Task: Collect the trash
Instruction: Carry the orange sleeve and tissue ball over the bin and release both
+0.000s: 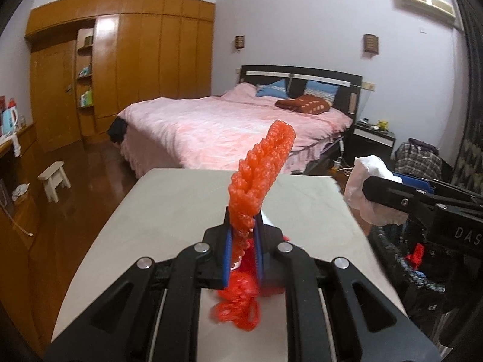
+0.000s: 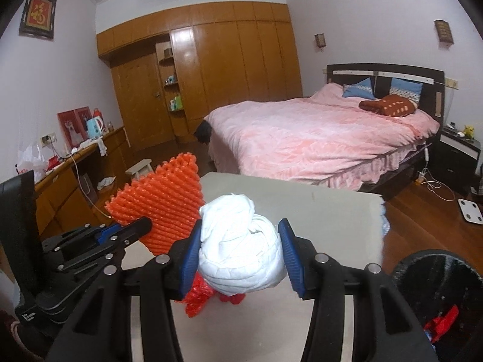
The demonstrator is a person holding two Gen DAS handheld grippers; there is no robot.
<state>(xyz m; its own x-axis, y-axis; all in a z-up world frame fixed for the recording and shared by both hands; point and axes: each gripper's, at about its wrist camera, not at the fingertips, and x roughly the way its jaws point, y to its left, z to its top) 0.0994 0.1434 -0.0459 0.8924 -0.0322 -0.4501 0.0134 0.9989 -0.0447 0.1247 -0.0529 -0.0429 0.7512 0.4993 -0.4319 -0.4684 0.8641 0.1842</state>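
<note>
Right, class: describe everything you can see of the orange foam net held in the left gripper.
The orange foam net is a soft, bright orange mesh sleeve with a ribbed, open lattice, looking like fruit-packing foam. It is squashed flat where the left gripper pinches it between blue-padded fingers. Its upper part stands up past the fingertips, leaning right in the left wrist view. A looser tail hangs below the fingers, above the pale table. In the right wrist view it fans out broad and flat.
</note>
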